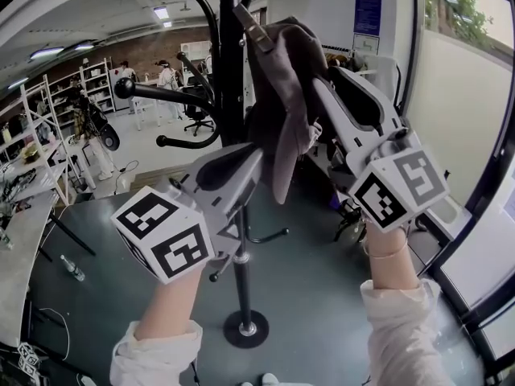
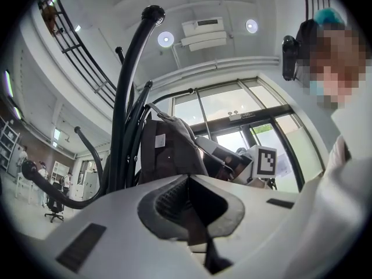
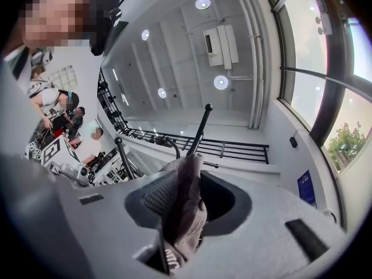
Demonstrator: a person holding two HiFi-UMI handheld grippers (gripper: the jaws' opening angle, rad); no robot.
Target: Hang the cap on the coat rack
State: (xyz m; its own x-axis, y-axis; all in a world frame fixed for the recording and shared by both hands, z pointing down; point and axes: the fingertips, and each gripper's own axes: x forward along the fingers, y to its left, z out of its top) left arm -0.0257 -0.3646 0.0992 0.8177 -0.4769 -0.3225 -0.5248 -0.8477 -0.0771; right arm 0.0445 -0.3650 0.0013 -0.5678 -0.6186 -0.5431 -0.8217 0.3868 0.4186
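At the bottom of the head view, two white sleeves [image 1: 400, 330] lead up to the hands holding the tongs, each carrying a marker cube [image 1: 165, 233]. The left gripper [image 1: 256, 158] points up and to the right; in its own view the jaws are drawn together on a thin strip of brown fabric, the lower edge of the cap [image 2: 168, 150]. The right gripper [image 1: 316, 84] reaches higher, and its jaws are clamped on a fold of the same cap [image 3: 186, 205], with the cloth bunched between the ribbed pads [image 3: 157, 197]. The cap [image 1: 282, 79] is grey-brown. It is held raised between both grippers, hard against the upper part of the black coat rack [image 1: 232, 71]. Whether it rests on a hook cannot be told. One curved rack arm [image 2: 125, 97] rises just beside the cap in the left gripper view. A knobbed hook [image 3: 201, 125] stands behind the cap in the right gripper view. Below, the rack pole runs down to a round base [image 1: 245, 329] on the dark floor [image 1: 338, 288]. A bottle [image 1: 71, 268] lies on the floor to the left. Further off stand shelves [image 1: 32, 119] at the left and a window [image 1: 463, 71] at the right, with people [image 1: 166, 75] at the back of the room.
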